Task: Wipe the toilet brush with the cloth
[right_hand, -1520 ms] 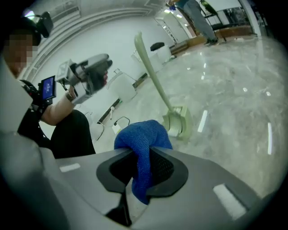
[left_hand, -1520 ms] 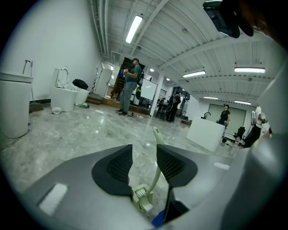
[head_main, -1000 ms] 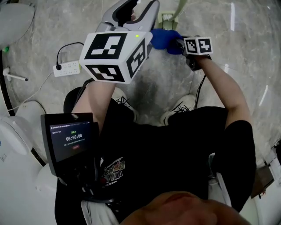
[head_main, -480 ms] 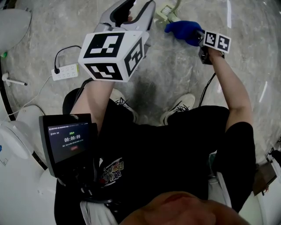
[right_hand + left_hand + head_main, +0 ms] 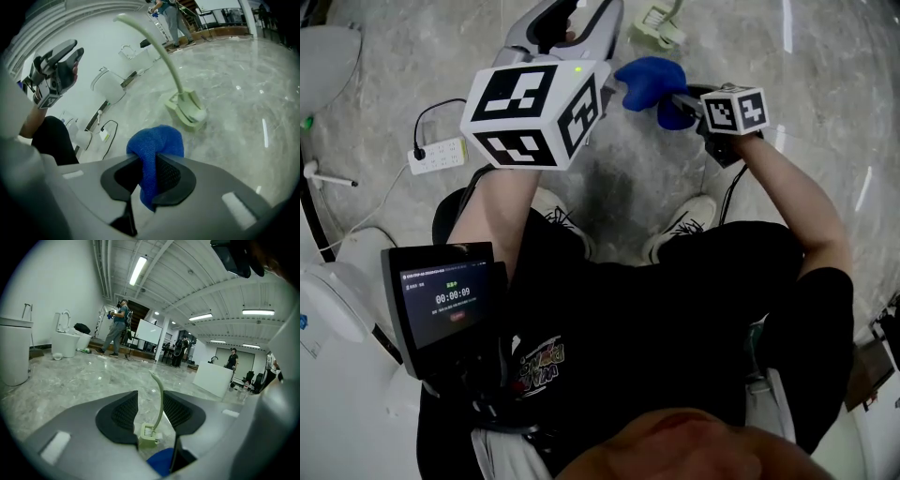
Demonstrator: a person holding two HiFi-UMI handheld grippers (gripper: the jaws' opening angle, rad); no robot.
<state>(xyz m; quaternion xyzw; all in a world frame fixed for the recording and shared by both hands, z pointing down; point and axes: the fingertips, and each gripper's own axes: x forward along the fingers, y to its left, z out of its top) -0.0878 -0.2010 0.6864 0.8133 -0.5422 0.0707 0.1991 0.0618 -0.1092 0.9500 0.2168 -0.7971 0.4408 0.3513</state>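
Right gripper (image 5: 149, 164): clamped on blue cloth (image 5: 157, 143). Left gripper (image 5: 150, 401): jaws apart, empty; toilet brush (image 5: 149, 437) beyond. Screen (image 5: 450, 302) reads 00:00:09.

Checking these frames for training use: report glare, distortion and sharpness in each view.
Head view: long white glare streaks on the glossy grey marble floor. Left gripper view: strong fisheye bending, black corners, bright ceiling tube lights. Right gripper view: same bending; the blue woven cloth in the right claw is sharp, the curved pale green toilet brush clear, one glare streak on the floor.
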